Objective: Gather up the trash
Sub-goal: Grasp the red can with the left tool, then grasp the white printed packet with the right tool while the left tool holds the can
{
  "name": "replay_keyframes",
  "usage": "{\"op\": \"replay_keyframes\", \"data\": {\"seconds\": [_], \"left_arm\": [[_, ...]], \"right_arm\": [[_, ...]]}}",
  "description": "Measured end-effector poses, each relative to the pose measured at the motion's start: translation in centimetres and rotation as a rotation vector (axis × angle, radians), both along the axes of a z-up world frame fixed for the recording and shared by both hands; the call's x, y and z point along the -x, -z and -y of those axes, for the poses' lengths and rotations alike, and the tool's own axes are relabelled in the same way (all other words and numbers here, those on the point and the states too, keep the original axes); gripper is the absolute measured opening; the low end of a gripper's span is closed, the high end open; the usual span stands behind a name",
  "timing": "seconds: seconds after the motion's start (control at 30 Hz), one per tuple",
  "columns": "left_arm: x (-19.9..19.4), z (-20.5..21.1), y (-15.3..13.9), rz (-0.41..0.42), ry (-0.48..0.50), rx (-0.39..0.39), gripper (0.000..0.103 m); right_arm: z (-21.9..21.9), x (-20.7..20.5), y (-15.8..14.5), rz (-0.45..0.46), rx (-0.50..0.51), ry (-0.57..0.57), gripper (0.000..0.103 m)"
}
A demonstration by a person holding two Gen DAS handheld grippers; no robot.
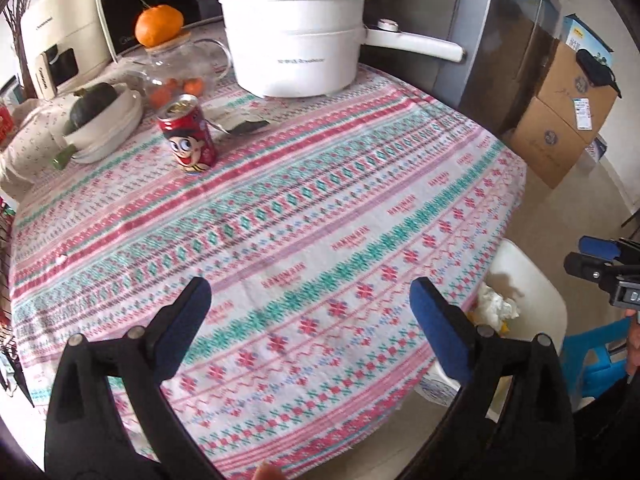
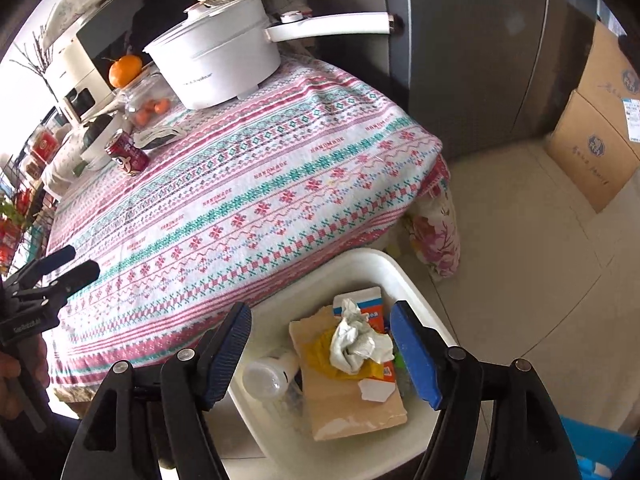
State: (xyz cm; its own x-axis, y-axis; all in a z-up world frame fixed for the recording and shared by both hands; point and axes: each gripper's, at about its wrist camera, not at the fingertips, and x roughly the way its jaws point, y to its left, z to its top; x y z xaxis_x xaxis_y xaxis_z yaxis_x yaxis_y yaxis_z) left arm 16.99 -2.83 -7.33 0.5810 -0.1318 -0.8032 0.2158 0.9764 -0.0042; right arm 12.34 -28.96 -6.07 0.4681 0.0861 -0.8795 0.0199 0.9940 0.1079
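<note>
Can (image 1: 188,136) is stood upright, far-left across the bench (image 1: 320,216), nearer the left claw (image 1: 310,326). Both claws (right claw (image 2: 320,350) over the bin (image 2: 416,280)) are spread wide, empty.

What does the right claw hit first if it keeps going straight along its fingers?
Probably the crumpled tissue on top of the trash in the white bin; the right claw stands open above it. Depth is uncertain.
</note>
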Motion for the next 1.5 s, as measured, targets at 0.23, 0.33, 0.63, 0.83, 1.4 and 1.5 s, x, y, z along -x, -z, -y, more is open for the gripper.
{"op": "replay_keyframes", "data": {"seconds": [0.23, 0.33, 0.63, 0.83, 1.4, 1.5], "left_arm": [[-6.8, -5.5, 1.2, 0.059, -0.147, 0.031, 0.099], [-9.4, -7.0, 2.0, 0.08, -0.203, 0.029, 0.099], [-14.9, -8.4, 3.5, 0.156, -0.249, 0.07, 0.096], [-16.3, -8.7, 4.0, 0.191, -0.212, 0.124, 0.092], [-13.0, -12.0, 1.4, 0.156, -0.109, 0.173, 0.055], [-11.2, -13.9, 1.3, 0.138, -0.106, 0.166, 0.055]], "right_arm": [[-3.0, -3.2, -0.8, 0.046, 0.036, -0.052, 0.074], [-4.1, -4.2, -0.8, 0.048, 0.06, -0.072, 0.074], [-6.1, -6.9, 0.1, 0.033, 0.101, -0.107, 0.074], [-7.3, -8.1, 1.3, 0.004, 0.118, -0.119, 0.074], [-13.6, -13.4, 1.7, 0.057, 0.099, -0.105, 0.074], [-16.4, -15.9, 2.1, 0.077, 0.055, -0.127, 0.074]]}}
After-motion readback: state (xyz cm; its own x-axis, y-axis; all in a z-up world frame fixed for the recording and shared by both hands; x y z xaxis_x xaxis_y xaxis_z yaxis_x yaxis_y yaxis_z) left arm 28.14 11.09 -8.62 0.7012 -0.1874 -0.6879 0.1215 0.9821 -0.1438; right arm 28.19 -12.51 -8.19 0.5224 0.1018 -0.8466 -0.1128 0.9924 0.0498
